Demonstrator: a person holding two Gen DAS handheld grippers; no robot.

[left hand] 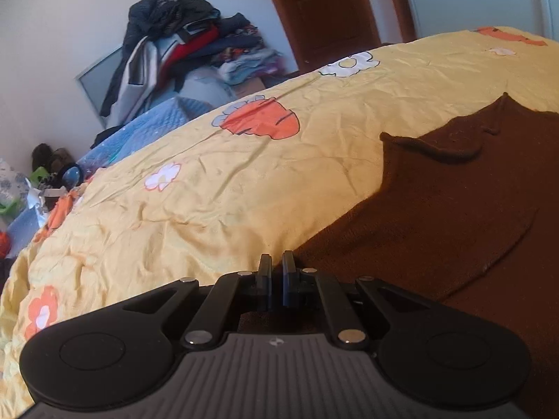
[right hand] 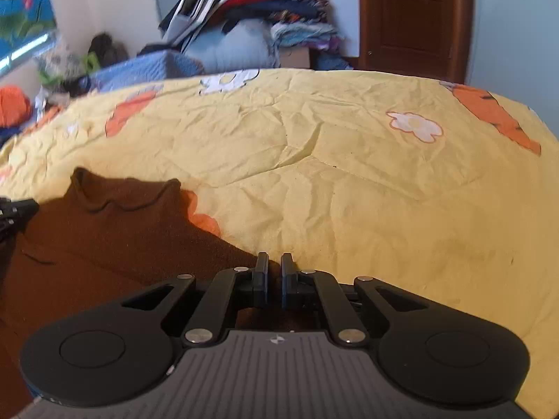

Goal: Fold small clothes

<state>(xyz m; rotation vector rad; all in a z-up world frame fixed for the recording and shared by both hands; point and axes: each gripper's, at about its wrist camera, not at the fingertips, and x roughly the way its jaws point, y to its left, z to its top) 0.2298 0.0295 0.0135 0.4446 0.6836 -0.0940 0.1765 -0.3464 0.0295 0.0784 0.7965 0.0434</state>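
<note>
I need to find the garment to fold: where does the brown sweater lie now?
The brown sweater lies flat on the yellow flowered bedcover, lower right in the left wrist view and lower left in the right wrist view, collar pointing away toward the clothes pile.

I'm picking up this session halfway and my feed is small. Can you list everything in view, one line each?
Brown garment: one, dark brown knit, spread flat on the bed, collar away from the cameras.
Bedspread: one, yellow with orange and white flower prints, wrinkled, under the garment.
Clothes pile: one heap, mixed dark, red, blue, against the far wall.
Blue quilt: one, light blue, beyond the bed's far edge.
Door: one, brown wood, far wall.
Left gripper: black, shut, at the garment's left edge.
Right gripper: black, shut, at the garment's right edge.
</note>
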